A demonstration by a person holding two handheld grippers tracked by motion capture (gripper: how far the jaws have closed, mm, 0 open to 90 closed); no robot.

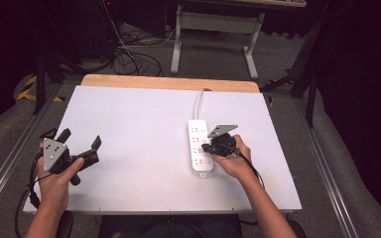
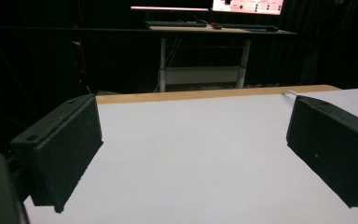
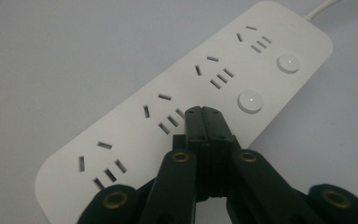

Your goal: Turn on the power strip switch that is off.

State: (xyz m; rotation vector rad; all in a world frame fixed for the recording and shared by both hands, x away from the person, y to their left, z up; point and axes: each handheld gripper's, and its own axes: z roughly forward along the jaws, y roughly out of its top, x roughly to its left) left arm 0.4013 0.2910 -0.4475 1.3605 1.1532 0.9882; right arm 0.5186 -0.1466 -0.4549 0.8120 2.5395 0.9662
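Looking down from the high view, we count one white power strip (image 1: 200,146) lying on the white table (image 1: 139,139), with one white cord (image 1: 199,101) running from its far end toward the table's wooden edge. We hold two grippers. Our right gripper (image 1: 213,148) sits on the strip's right side, over its nearer half, jaws pressed together with nothing between them. Our left gripper (image 1: 82,144) hovers well apart from the strip, off to its left near the table's edge, jaws spread wide and empty.

In the left gripper view, two black jaws stand far apart over bare table, with one desk (image 2: 205,51) in the dark beyond it; the strip's cord (image 2: 290,94) just shows at the far right.

In the right gripper view, we count four socket groups along the power strip (image 3: 135,126) and two round buttons (image 3: 250,101) beside the two farther groups. The right gripper (image 3: 203,112) has its tips closed tight, right over the strip's edge beside the third socket group; whether they touch it we cannot tell.
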